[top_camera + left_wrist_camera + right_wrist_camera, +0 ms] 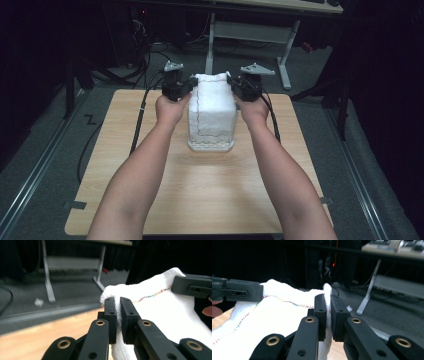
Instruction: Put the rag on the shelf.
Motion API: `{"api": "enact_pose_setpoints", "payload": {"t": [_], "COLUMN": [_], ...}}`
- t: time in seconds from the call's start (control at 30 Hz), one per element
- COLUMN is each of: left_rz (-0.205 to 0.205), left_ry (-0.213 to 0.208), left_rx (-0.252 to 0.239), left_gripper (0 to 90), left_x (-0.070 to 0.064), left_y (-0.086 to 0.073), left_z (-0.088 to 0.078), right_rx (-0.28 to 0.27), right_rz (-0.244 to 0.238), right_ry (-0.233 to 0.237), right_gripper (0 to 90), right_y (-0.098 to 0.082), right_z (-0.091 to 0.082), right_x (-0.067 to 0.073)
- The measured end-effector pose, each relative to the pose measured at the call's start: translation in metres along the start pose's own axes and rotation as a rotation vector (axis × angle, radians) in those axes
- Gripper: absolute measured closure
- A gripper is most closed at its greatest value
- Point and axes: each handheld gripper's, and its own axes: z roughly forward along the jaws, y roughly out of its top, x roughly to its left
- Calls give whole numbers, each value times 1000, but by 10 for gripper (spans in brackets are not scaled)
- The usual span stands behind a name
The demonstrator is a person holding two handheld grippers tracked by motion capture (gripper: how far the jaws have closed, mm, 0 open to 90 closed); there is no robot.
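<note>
A white towel (212,107) with a multicoloured stitched hem hangs stretched between my two grippers above the wooden table (200,185). My left gripper (191,84) is shut on its upper left corner; in the left gripper view the black jaws pinch the towel (160,310) at my left gripper (118,300). My right gripper (233,84) is shut on the upper right corner, and the right gripper view has the towel (274,315) clamped in my right gripper (327,298). The towel's lower edge drapes over a pale basket (211,145) standing on the table.
The basket sits at the table's middle, toward the far edge. Beyond the table is a grey floor with a white desk frame (250,35) and cables (145,55). Bare wood lies to the near side and on both sides of the basket.
</note>
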Motion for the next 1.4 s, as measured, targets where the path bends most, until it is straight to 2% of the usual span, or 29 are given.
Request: {"api": "enact_pose_setpoints", "payload": {"t": [0.1, 0.3, 0.37, 0.4, 0.43, 0.5, 0.57, 0.77, 0.83, 0.9, 1.03, 1.3, 1.4], "left_rz": [-4, -1, -18, -18, -27, -35, -3, 39, 71, 85, 91, 111, 110], "left_ry": [0, 8, 6, 6, 10, 18, 33, 50, 76, 93, 126, 159, 168], "left_rx": [19, 36, 33, 33, 26, 16, 6, -7, -5, -6, -8, -16, -35], "left_gripper": [845, 833, 779, 727, 727, 653, 629, 571, 549, 512, 500, 493, 505], "left_x": [2, 1, 3, 3, 4, 4, 2, -3, -4, -3, 1, 6, 10], "left_y": [-7, -15, -14, -14, -14, -12, -10, -9, -9, -10, -11, -13, -14], "left_z": [3, 3, 0, 0, -1, -4, -8, -21, -26, -30, -39, -58, -69], "right_rx": [42, 70, 79, 82, 82, 73, 71, 82, 80, 83, 84, 74, 73], "right_rz": [-10, -9, -20, -26, -26, -38, -34, -52, -47, -48, -50, -60, -59], "right_ry": [-2, -6, -8, -11, -11, -12, -7, -16, -19, -38, -46, -49, -56], "right_gripper": [845, 821, 728, 704, 704, 671, 652, 610, 607, 612, 614, 608, 595], "right_y": [-8, -16, -16, -16, -16, -13, -10, -8, -9, -11, -11, -16, -20], "right_z": [6, 11, 11, 11, 11, 8, 7, 0, -3, -9, -15, -31, -36], "right_x": [-1, 1, 3, 5, 5, 8, 9, 8, 6, 2, -1, -2, -3]}}
